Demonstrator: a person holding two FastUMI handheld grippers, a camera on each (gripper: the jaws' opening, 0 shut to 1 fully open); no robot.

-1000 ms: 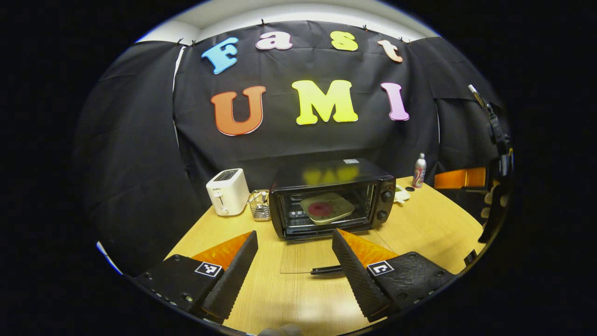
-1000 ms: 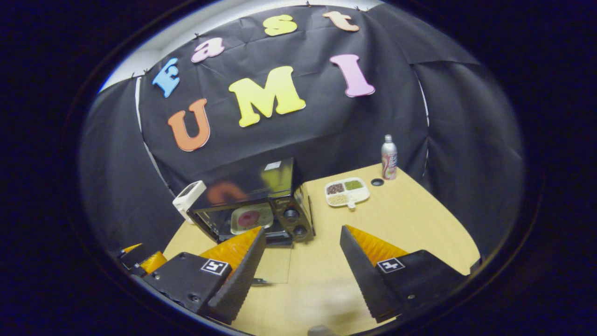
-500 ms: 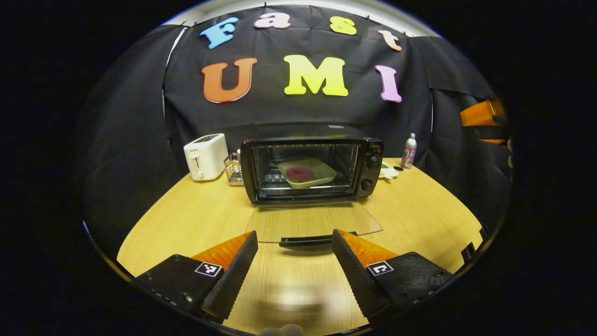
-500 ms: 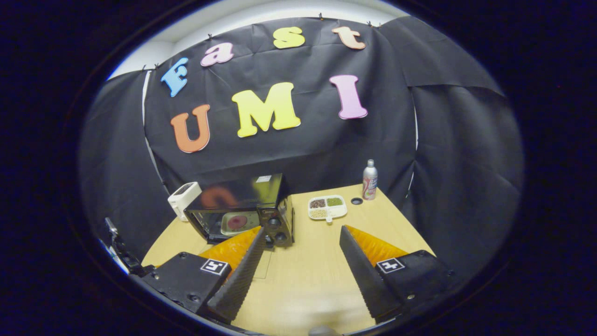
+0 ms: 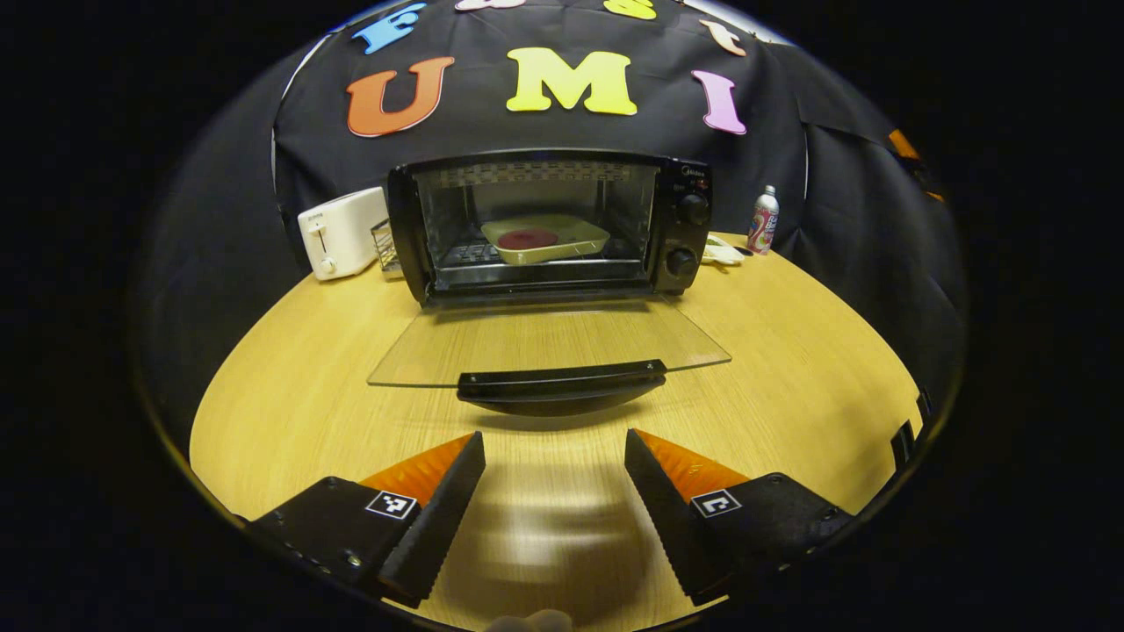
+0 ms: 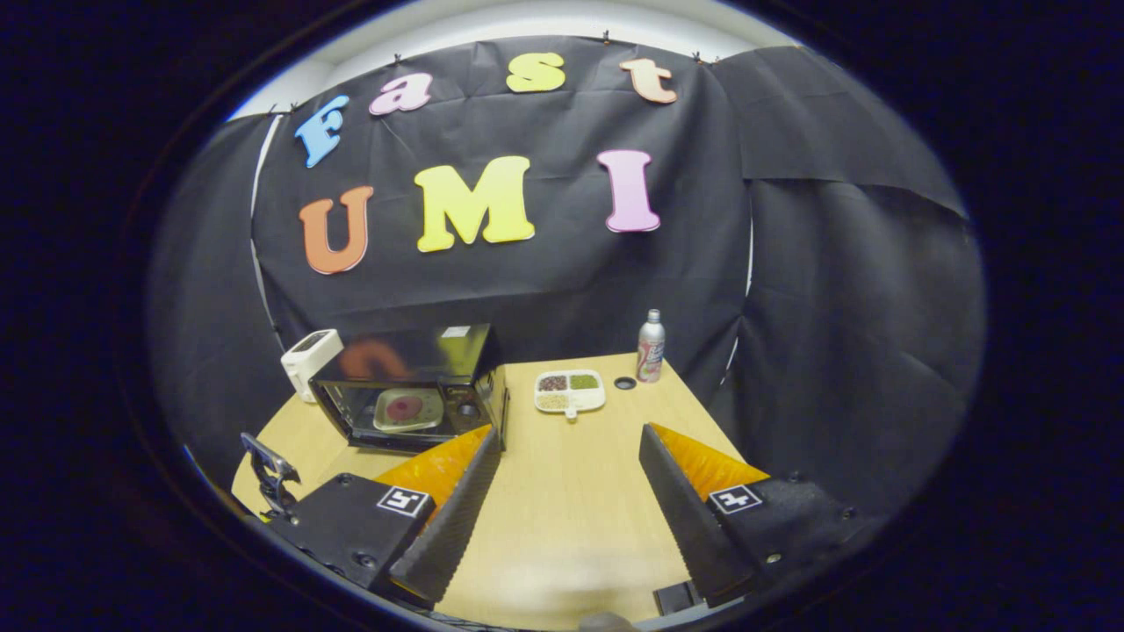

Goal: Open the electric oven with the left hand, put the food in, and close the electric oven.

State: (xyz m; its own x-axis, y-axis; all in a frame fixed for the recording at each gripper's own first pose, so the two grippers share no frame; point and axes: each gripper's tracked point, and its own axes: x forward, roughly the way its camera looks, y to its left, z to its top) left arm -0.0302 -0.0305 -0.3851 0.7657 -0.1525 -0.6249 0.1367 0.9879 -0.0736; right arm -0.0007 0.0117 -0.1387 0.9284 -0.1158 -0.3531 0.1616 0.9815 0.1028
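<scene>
Left gripper view
- My left tongs (image 5: 555, 491): spread wide, nothing between the fingers, hanging low over the wooden table (image 5: 790, 351) just short of the door handle.
- Oven (image 5: 549, 224): far centre of the table, facing me, knobs on its right side.
- Door (image 5: 544, 338): glass, folded down flat toward me, near edge free above the tabletop.
- Handle (image 5: 560, 382): dark bar along the door's near edge, straight ahead of my fingers.
- Food (image 5: 543, 237): pale dish with a red round on it, already resting on the rack inside.
- Neighbours: white toaster (image 5: 341, 230) to the oven's left, a bottle (image 5: 762, 219) far right.

Right gripper view
- My right tongs (image 6: 566, 500): also gaping, empty, held back over the near table.
- Oven (image 6: 408, 382): to the left and farther off, dish visible inside.
- Divided snack tray (image 6: 570, 391): just right of the oven, bottle (image 6: 651, 334) beyond it.

Handling, as I judge it
- Door: stiff, hinged, fairly light; glass is slick and breakable, so I'd leave the pane alone.
- Where to grip: the middle of the handle bar, then swing up gently so the door doesn't slam.
</scene>
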